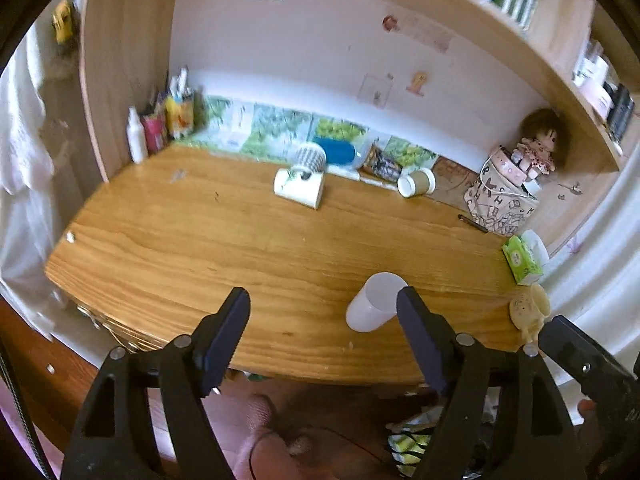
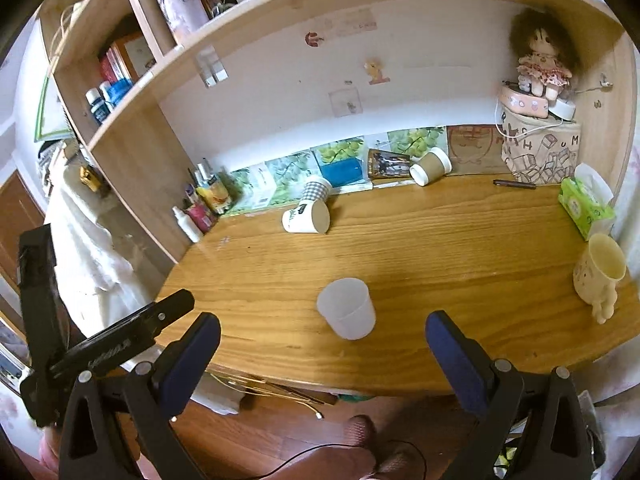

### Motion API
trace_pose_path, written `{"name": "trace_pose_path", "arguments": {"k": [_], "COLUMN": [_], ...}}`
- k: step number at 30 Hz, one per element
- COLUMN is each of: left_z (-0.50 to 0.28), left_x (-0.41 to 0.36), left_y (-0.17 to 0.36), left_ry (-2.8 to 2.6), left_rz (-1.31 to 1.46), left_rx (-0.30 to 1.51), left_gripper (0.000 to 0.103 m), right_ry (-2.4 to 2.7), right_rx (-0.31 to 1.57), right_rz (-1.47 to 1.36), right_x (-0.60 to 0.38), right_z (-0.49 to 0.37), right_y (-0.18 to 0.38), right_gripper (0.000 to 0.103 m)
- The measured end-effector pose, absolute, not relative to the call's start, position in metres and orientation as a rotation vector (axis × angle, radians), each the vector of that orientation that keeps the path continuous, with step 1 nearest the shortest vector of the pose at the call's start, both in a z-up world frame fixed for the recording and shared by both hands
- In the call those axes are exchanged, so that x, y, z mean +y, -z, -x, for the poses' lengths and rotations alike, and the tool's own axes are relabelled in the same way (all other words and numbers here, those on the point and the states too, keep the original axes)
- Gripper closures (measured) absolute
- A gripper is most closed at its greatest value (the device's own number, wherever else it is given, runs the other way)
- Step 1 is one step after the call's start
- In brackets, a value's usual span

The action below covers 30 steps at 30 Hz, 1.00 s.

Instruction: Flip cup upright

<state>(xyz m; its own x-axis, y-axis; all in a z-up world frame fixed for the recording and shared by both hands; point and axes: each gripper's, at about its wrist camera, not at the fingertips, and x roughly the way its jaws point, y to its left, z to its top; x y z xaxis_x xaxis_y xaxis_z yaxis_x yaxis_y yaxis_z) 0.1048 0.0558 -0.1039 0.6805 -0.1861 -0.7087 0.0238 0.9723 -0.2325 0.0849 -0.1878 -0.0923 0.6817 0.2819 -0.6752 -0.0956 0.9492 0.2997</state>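
Observation:
A white translucent plastic cup point(image 1: 374, 302) stands on the wooden desk point(image 1: 240, 248) near its front edge; it also shows in the right wrist view point(image 2: 347, 308). It appears mouth up, but I cannot tell for sure. My left gripper point(image 1: 324, 304) is open and empty, its right finger just in front of the cup. My right gripper point(image 2: 322, 330) is open and empty, with the cup between and beyond its fingers. Two paper cups lie on their sides farther back: a white one point(image 2: 306, 216) and a brown one point(image 2: 430, 166).
A cream mug point(image 2: 598, 276) stands at the desk's right edge beside a green tissue pack point(image 2: 584, 204). A doll point(image 2: 540, 64) sits on a printed box point(image 2: 538, 152) at the back right. Bottles point(image 2: 200, 208) stand at the back left. A pen point(image 2: 514, 184) lies near the box.

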Motion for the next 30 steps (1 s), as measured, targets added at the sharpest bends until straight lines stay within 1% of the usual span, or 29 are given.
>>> {"name": "trace_pose_path", "arguments": {"k": [8, 9, 12, 16, 18, 21, 26, 30], "left_z": [-0.074, -0.072, -0.068, -0.057, -0.053, -0.045, -0.036, -0.037], "left_x": [0.046, 0.045, 0.039, 0.033, 0.030, 0.026, 0.028, 0.025], "left_y": [0.070, 0.067, 0.063, 0.060, 0.058, 0.054, 0.043, 0.040], "left_ry": [0.120, 0.128, 0.134, 0.121, 0.102, 0.060, 0.022, 0.013], "left_rz": [0.168, 0.167, 0.133, 0.112, 0.090, 0.064, 0.058, 0.039], "left_rx": [0.672, 0.659, 0.647, 0.632, 0.618, 0.574, 0.486, 0.458], "left_gripper": [0.020, 0.017, 0.017, 0.011, 0.010, 0.002, 0.002, 0.001], "right_ry": [-0.213, -0.202, -0.178, -0.141, -0.121, -0.098, -0.080, -0.058], "right_rx": [0.744, 0.734, 0.708, 0.677, 0.650, 0.600, 0.608, 0.566], "right_rz": [-0.235, -0.240, -0.239, -0.236, -0.229, -0.210, -0.214, -0.193], "right_x": [-0.184, -0.185, -0.186, -0.190, -0.192, -0.193, -0.197, -0.197], "right_z": [-0.056, -0.053, -0.045, -0.035, -0.029, -0.021, -0.023, -0.018], "right_y": [0.079, 0.077, 0.075, 0.073, 0.071, 0.067, 0.070, 0.064], "right_gripper": [0.000, 0.000, 0.000, 0.000, 0.000, 0.000, 0.000, 0.000]}}
